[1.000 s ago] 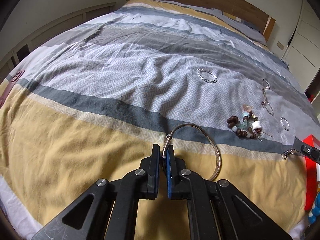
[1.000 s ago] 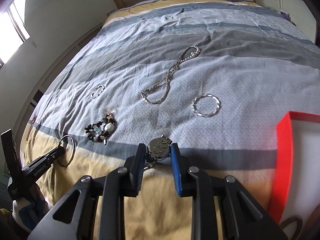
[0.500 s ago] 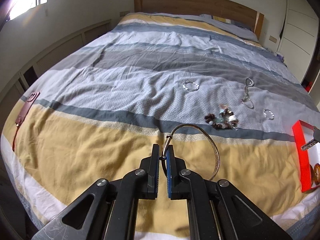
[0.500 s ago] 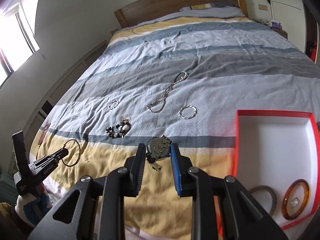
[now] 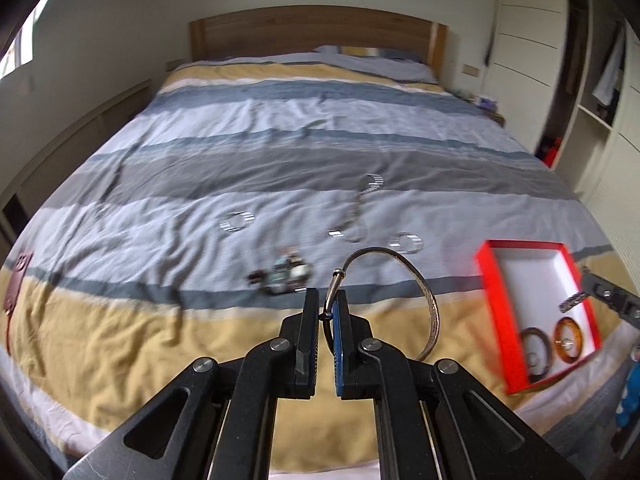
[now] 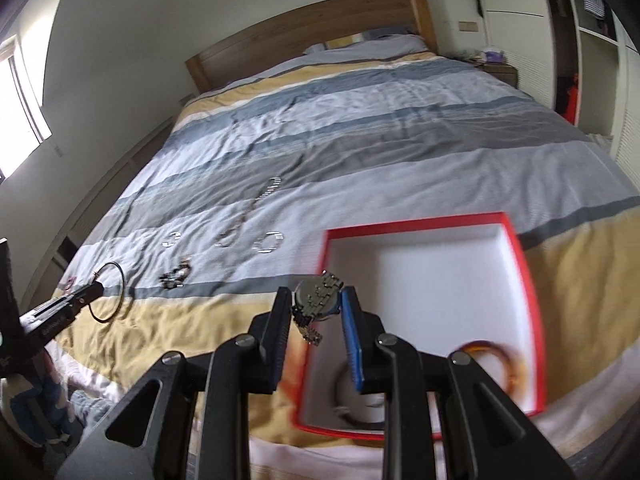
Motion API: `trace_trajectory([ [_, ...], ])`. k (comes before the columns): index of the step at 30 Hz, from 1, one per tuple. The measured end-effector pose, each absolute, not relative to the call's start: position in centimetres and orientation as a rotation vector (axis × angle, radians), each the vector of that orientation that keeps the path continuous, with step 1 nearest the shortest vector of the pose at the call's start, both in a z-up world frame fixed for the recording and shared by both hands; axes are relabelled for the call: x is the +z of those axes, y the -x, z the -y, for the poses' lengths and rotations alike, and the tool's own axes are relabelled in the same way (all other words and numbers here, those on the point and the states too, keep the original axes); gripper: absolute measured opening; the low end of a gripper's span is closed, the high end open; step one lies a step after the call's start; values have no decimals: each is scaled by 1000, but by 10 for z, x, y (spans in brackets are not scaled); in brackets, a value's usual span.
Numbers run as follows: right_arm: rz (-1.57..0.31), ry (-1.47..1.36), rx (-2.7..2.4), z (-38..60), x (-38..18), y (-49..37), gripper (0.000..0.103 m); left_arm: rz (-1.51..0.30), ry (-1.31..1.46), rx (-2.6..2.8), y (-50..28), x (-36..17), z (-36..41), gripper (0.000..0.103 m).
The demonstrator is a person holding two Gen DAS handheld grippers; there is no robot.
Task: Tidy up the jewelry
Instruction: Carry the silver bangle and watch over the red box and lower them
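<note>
My left gripper [image 5: 327, 304] is shut on a thin silver bangle [image 5: 430, 300] and holds it up above the yellow stripe of the bed. My right gripper [image 6: 316, 304] is shut on a metal-link wristwatch [image 6: 318, 300], held over the near left corner of the red box [image 6: 528, 280] with a white inside. The box [image 5: 490, 280] holds a dark ring and an amber bangle [image 5: 568, 338]. A beaded bracelet [image 5: 284, 274], a chain necklace [image 5: 356, 212] and two silver rings [image 5: 237, 221] [image 5: 406, 242] lie on the duvet.
The striped duvet [image 5: 240, 140] covers the whole bed, with a wooden headboard [image 5: 312, 30] at the far end. A wardrobe [image 5: 592, 80] stands on the right. A brown strap [image 5: 16, 280] lies at the left edge of the bed.
Both grippers have risen and pulled back from the bed. The right one has swung right with the watch until it hangs over the box; the left one turned right with the bangle.
</note>
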State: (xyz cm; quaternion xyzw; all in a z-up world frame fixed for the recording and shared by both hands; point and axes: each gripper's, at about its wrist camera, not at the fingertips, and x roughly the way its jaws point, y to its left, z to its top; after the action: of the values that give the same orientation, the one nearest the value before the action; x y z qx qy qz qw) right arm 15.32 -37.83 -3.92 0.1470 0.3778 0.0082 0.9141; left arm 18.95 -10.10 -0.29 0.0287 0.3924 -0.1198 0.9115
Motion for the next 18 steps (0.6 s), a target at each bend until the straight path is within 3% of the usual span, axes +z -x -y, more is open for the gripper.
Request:
trace_trajectory([
  [10, -846, -269, -78, 446, -67, -165, 23, -847, -126, -443, -204, -15, 237, 6],
  [18, -931, -252, -79, 460, -108, -181, 23, -898, -205, -499, -215, -46, 294, 6],
])
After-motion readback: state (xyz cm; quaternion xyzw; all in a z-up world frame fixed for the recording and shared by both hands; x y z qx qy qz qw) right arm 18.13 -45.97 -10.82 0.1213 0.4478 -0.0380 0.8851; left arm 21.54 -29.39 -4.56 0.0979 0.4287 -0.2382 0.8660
